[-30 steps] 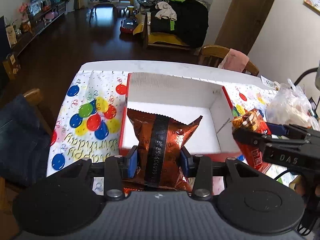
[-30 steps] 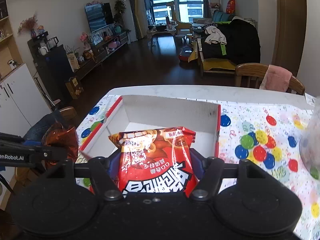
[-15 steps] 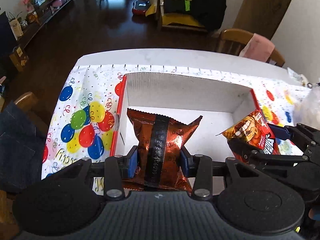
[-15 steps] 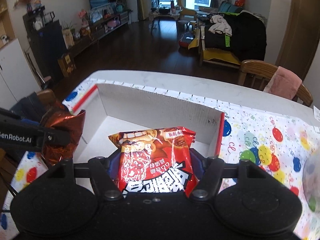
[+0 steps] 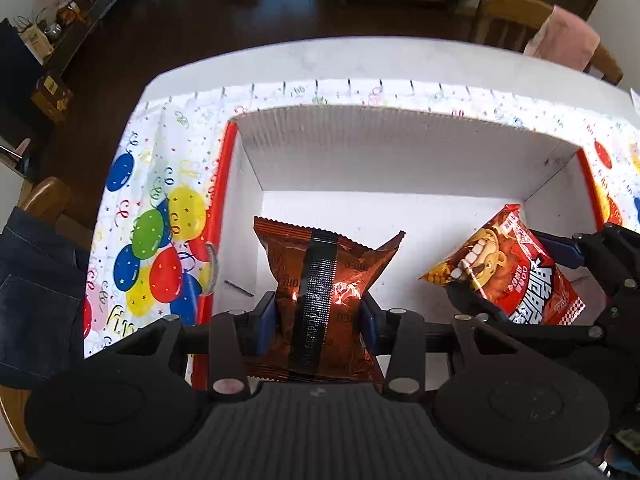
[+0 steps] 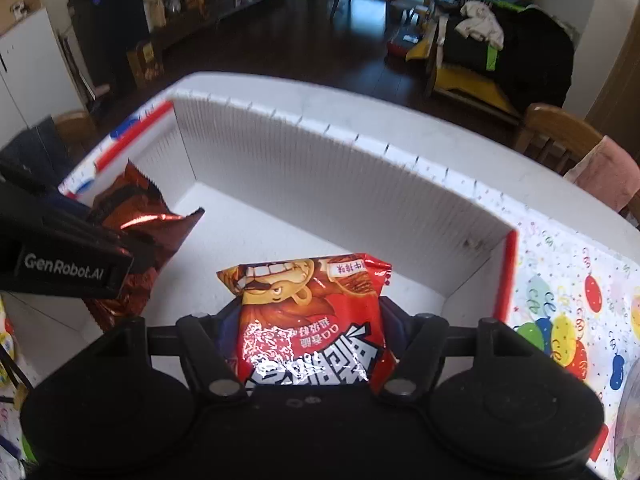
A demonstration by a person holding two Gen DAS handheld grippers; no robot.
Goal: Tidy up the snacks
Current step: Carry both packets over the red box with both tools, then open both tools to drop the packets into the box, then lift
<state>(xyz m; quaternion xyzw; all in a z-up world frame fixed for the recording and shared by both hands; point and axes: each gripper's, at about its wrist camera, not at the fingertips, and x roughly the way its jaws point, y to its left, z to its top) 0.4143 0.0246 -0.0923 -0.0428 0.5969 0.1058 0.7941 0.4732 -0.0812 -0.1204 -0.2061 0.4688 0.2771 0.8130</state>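
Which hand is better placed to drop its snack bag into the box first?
Left, narrowly. The left gripper holds the brown bag over the bare floor of the box. The right gripper holds the red bag nearer the right wall.

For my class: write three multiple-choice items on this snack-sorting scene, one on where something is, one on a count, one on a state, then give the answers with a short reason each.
1. Where is the white box?
A. on the balloon-print tablecloth
B. on the floor
C. on a chair

2. How many snack packets are held above the box?
A. one
B. two
C. four

3. What is the state of the left gripper?
A. open and empty
B. shut on the brown packet
C. resting on the floor

Answers: 1 A, the cloth shows on both sides of the box. 2 B, the brown packet and the red packet in the right gripper. 3 B, its pads pinch the brown packet.
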